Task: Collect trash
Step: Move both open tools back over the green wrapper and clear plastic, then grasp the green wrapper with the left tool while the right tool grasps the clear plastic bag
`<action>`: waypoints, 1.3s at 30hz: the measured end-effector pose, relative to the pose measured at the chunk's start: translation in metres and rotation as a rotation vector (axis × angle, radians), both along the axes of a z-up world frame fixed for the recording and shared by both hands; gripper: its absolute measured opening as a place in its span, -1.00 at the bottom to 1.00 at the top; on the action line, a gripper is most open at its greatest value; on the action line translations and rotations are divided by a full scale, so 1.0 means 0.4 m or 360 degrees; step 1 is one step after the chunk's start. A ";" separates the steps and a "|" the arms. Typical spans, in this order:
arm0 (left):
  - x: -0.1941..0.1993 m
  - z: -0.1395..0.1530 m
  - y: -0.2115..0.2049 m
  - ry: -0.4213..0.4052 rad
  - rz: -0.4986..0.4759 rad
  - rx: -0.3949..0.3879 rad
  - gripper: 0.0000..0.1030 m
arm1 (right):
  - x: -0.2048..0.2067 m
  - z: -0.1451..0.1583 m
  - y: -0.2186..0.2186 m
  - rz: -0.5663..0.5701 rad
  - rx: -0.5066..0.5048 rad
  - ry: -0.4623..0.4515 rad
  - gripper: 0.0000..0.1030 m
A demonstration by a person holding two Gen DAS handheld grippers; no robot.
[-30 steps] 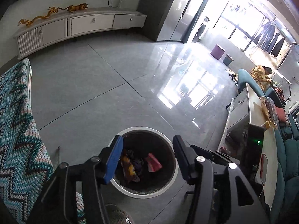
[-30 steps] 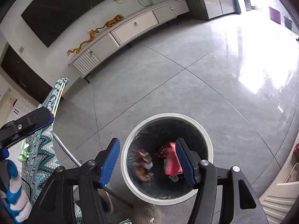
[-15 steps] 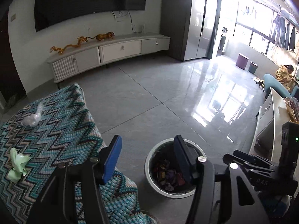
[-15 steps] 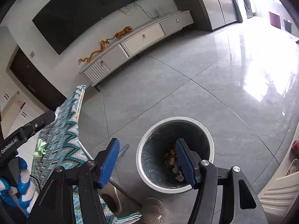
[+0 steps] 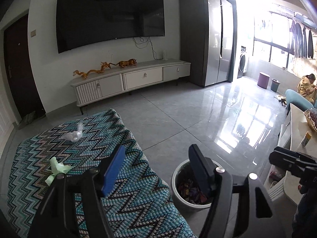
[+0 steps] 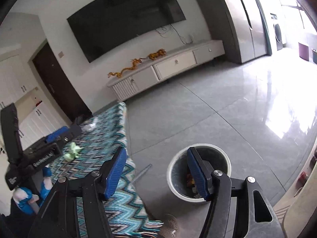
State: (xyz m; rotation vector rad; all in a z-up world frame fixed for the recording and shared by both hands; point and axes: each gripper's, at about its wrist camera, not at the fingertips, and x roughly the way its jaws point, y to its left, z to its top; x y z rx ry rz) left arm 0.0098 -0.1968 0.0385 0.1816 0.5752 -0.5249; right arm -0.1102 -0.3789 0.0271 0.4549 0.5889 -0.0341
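Observation:
A round white-rimmed bin (image 5: 175,175) with colourful wrappers inside stands on the floor beside a table under a teal zigzag cloth (image 5: 83,138). On the cloth lie a crumpled green scrap (image 5: 56,168) and a clear plastic scrap (image 5: 74,133). My left gripper (image 5: 156,167) is open and empty, above the cloth's right edge and the bin. My right gripper (image 6: 156,168) is open and empty, between the cloth (image 6: 111,138) and the bin (image 6: 221,156). The green scrap (image 6: 73,150) and clear scrap (image 6: 90,126) show there too, with the left gripper (image 6: 57,136) near them.
A white TV cabinet (image 5: 130,79) with gold figurines stands under a wall TV (image 5: 110,16). A grey fridge (image 5: 206,37) stands at the right of it. A white low table (image 5: 297,130) and a seated person (image 5: 307,86) are far right. Glossy tile floor (image 5: 188,115) lies between.
Both grippers have risen and tilted up from over the bin. The left one has swung left, so the cloth with its two scraps has come into view. Both stay open.

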 end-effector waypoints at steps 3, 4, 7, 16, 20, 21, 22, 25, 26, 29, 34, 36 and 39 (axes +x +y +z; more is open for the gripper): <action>-0.002 0.022 0.061 -0.0008 0.0038 -0.0042 0.27 | -0.017 0.068 0.044 0.0080 -0.0016 -0.0088 0.22; -0.001 0.028 0.086 -0.0018 0.0057 -0.0054 0.27 | -0.022 0.096 0.062 0.0113 -0.0022 -0.0122 0.23; 0.014 0.038 0.169 -0.0031 0.0136 -0.0077 0.27 | -0.030 0.157 0.111 0.0191 -0.0059 -0.0197 0.27; 0.134 0.066 0.467 -0.0059 0.0501 -0.0117 0.27 | 0.052 0.303 0.277 0.0459 -0.0140 -0.0274 0.28; 0.197 0.089 0.569 -0.0050 0.0617 -0.0161 0.27 | 0.125 0.353 0.340 0.0575 -0.0153 -0.0283 0.28; 0.213 0.088 0.587 -0.0037 0.0626 -0.0169 0.28 | 0.146 0.366 0.356 0.0605 -0.0153 -0.0285 0.28; 0.230 0.082 0.602 -0.0018 0.0634 -0.0179 0.27 | 0.168 0.374 0.372 0.0634 -0.0154 -0.0288 0.28; 0.274 0.042 0.626 0.0083 0.0616 -0.0213 0.27 | 0.244 0.385 0.414 0.0688 -0.0160 -0.0281 0.28; 0.288 0.022 0.627 0.0120 0.0610 -0.0211 0.27 | 0.277 0.380 0.432 0.0705 -0.0171 -0.0276 0.28; 0.330 -0.057 0.616 0.0250 0.0557 -0.0205 0.27 | 0.360 0.344 0.473 0.0746 -0.0194 -0.0239 0.28; 0.395 -0.184 0.565 0.0435 0.0442 -0.0171 0.27 | 0.499 0.239 0.503 0.0758 -0.0229 -0.0099 0.28; 0.419 -0.223 0.544 0.0473 0.0423 -0.0145 0.27 | 0.559 0.191 0.511 0.0754 -0.0246 -0.0037 0.28; 0.450 -0.273 0.533 0.0522 0.0433 -0.0121 0.27 | 0.647 0.127 0.525 0.0764 -0.0245 0.0035 0.28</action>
